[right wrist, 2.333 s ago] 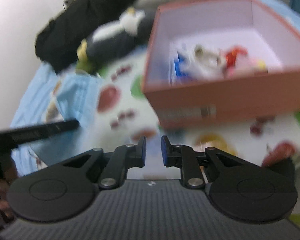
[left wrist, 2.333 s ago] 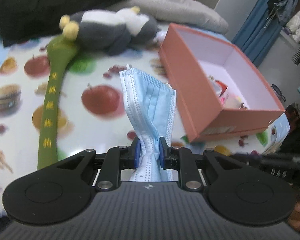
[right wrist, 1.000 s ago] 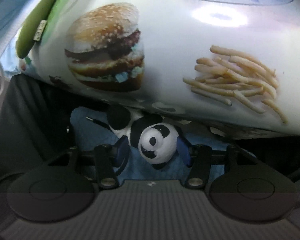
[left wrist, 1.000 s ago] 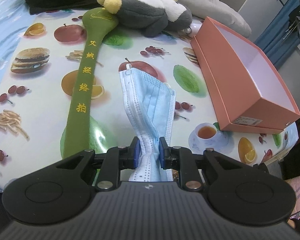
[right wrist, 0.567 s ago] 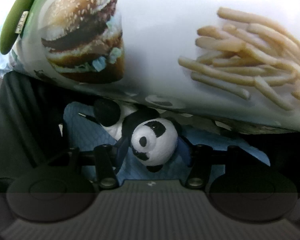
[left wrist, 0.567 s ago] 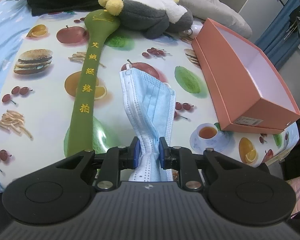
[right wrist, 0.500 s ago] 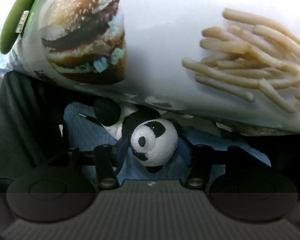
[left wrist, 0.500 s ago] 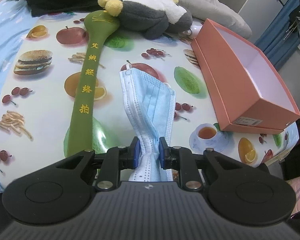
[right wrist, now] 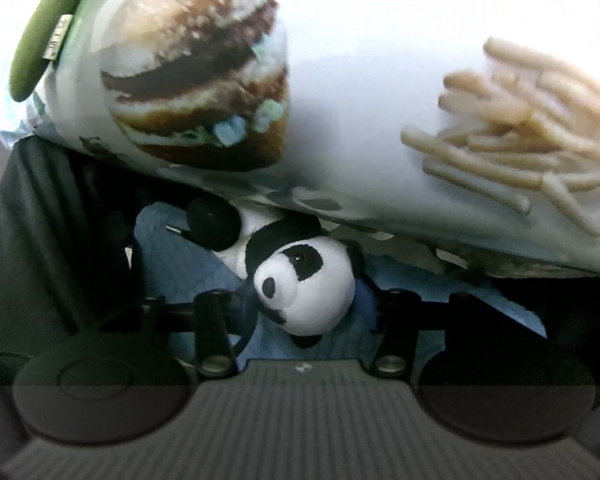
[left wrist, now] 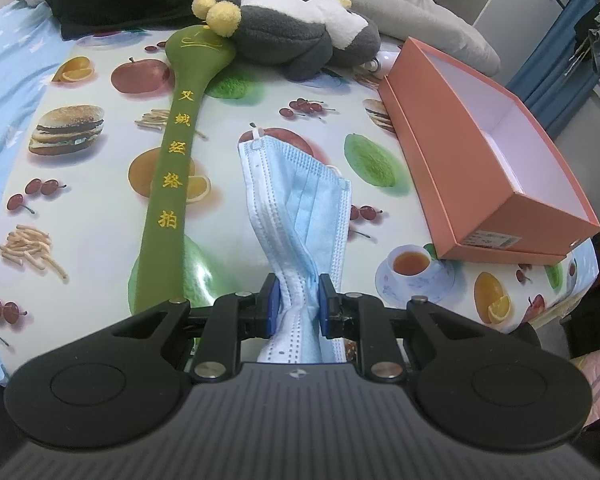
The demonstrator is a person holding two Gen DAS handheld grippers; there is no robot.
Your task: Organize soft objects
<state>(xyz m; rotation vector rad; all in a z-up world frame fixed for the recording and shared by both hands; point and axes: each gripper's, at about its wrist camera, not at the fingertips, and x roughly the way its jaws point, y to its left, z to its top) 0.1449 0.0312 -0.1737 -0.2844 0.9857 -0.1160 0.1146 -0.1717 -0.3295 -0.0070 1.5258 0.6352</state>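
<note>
Left gripper (left wrist: 298, 299): jaws narrow, blue pads (left wrist: 271, 304) pinching the bunched lower end of a pale blue mask (left wrist: 300, 204); the mask rises from the pads and fans out above the tablecloth (left wrist: 100, 200), its white ear loop at the far top corner; left of the mask, a long green plush bat (left wrist: 172, 184) lies lengthwise on the cloth, embroidered in yellow with five Chinese characters reading down its handle, its broad head touching a grey-and-white plush toy (left wrist: 292, 40) with yellow pom-poms; right of the mask, well apart, an open orange box (left wrist: 476, 152) with a white interior, a small printed label on its near end wall, text too small to read; the cloth is printed with burgers, fries, apples, cherries and a teacup.

Right gripper (right wrist: 306, 300): held below the table edge, jaws set wide on either side of a panda plush's (right wrist: 304, 284) head; whether the pads actually press it cannot be told; the panda's body extends forward and left over blue fabric (right wrist: 168, 248); overhead, the tablecloth edge (right wrist: 340, 60) shows a burger and fries print; at upper left, the bat's end (right wrist: 48, 32) overhangs the edge, bearing a small sewn tag, illegible.
</note>
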